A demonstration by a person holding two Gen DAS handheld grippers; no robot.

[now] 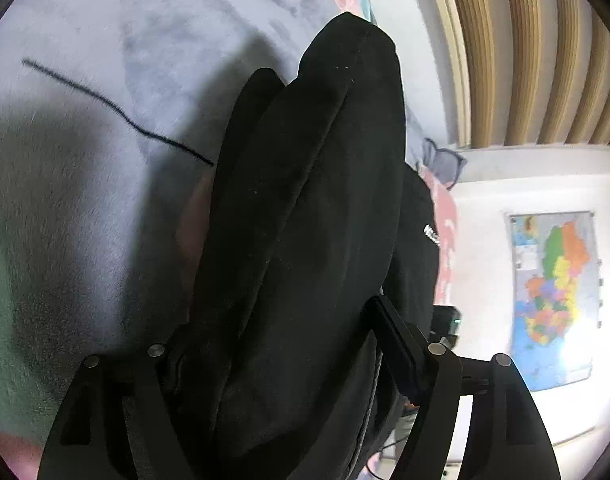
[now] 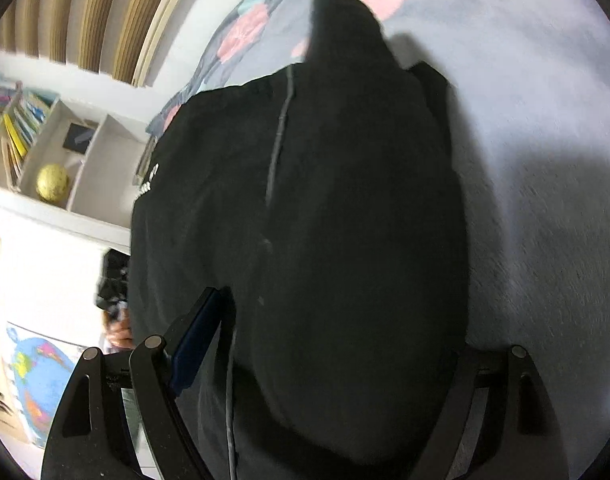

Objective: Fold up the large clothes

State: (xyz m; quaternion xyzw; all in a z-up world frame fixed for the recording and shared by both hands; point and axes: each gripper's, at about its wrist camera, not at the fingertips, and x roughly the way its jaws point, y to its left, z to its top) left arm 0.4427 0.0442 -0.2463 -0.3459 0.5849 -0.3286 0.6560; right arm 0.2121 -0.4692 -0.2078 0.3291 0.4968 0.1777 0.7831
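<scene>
A grey blanket (image 1: 85, 200) with pink flowers is lying under everything. The black garment (image 1: 305, 220) is hanging bunched above it and is blocking most of both views. The left gripper (image 1: 273, 344) and the right gripper (image 2: 337, 344) are standing wide, each around thick folds; whether the pads are pressing, I cannot tell. A white shelf (image 2: 89, 160) is holding books and a yellow ball (image 2: 52, 182).

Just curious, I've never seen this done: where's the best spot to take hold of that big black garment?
Probably at a thick folded edge of the black garment, coming in from the near side: the bunched fabric already fills both sets of jaws, whereas the flat middle over the grey blanket offers nothing to pinch.
</scene>
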